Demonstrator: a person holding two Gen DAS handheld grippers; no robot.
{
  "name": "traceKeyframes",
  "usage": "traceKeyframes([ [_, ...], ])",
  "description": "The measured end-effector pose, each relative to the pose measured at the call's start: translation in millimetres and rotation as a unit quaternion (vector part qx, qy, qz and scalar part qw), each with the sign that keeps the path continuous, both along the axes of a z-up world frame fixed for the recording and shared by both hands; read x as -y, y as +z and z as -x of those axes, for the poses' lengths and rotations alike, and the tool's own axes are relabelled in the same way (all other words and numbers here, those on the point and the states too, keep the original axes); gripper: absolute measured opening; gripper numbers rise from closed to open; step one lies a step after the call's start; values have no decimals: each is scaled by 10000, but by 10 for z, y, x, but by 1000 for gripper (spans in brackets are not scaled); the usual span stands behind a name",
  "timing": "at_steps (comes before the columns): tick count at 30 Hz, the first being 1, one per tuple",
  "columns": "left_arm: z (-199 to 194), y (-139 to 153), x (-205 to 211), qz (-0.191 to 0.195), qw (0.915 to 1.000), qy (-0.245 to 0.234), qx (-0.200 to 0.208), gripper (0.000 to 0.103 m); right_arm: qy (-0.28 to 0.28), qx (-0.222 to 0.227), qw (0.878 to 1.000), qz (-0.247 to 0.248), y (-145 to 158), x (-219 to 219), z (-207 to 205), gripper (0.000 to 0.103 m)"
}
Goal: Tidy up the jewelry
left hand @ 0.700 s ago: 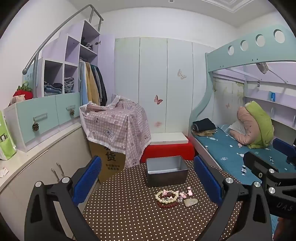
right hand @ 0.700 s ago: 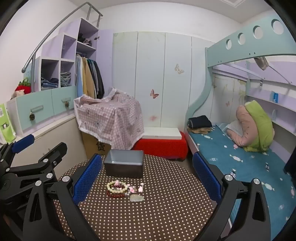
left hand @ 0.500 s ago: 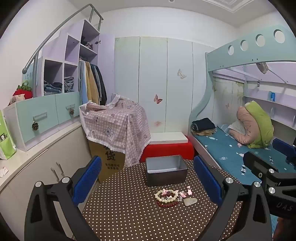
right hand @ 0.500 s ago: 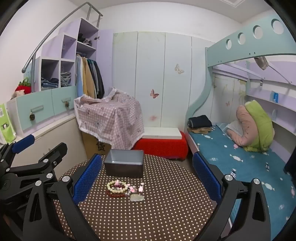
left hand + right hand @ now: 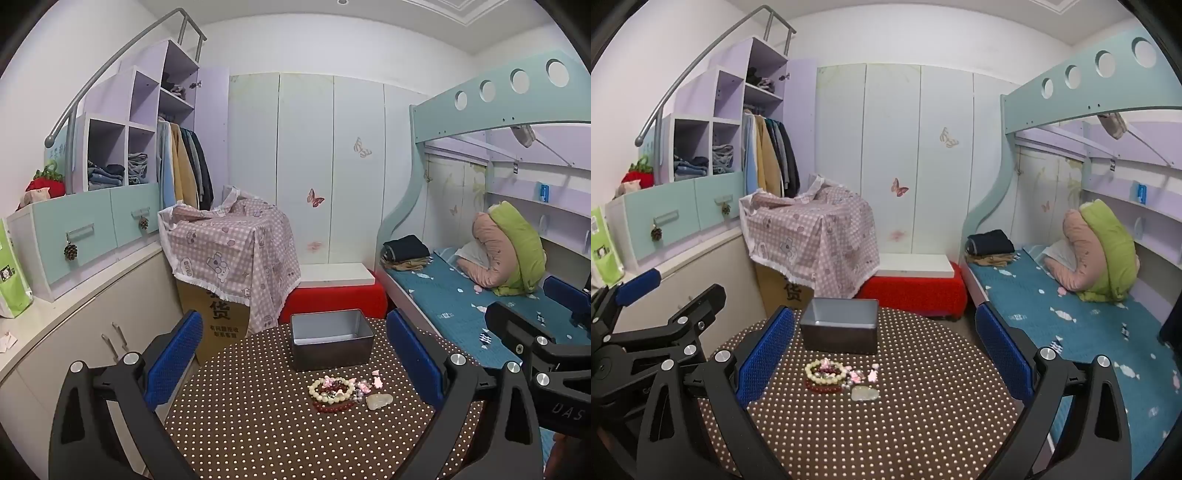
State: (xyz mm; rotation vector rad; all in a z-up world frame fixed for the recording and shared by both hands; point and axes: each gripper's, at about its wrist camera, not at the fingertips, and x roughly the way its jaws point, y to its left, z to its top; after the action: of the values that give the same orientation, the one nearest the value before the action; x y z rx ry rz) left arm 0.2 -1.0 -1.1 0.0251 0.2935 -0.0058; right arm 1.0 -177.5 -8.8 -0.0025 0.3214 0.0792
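The left gripper [image 5: 295, 354] stands with its blue-padded fingers [image 5: 173, 358] spread as wide as they go, nothing between the pads and nothing touched; it hangs above the near part of the round table [image 5: 258, 435], tipped a little downward. The right gripper [image 5: 886, 354] is the same: blue fingers [image 5: 1004, 350] fully apart, empty, clear of the cloth. Each gripper shows at the edge of the other's view, the right one at the left wrist's right margin [image 5: 543, 354], the left one at the right wrist's left margin [image 5: 657, 332].

Ahead of both, on the brown polka-dot cloth, lies the jewelry in one small cluster: a cream bead bracelet [image 5: 331, 389] resting on a dark red bead bracelet [image 5: 332, 406], a few small pink pieces [image 5: 369, 384] just beside them, and a pale stone pendant [image 5: 379, 401] touching the group's near right edge. In the right wrist view the same cluster sits left of centre [image 5: 827, 371].

Just beyond the jewelry, apart from it, stands an open grey metal box [image 5: 330, 339], rectangular; the part of its inside that shows is bare [image 5: 840, 325].

Behind the table are a red bench [image 5: 332, 299], a checked cloth over a cardboard carton [image 5: 229, 243], and a bunk bed [image 5: 461, 295] to the right.
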Motion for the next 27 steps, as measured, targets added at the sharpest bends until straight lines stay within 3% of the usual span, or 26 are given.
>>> traceKeyframes([
  [27, 10, -97, 17, -7, 10000, -11, -40, 96, 6, -65, 10000, -30, -88, -7, -14, 95],
])
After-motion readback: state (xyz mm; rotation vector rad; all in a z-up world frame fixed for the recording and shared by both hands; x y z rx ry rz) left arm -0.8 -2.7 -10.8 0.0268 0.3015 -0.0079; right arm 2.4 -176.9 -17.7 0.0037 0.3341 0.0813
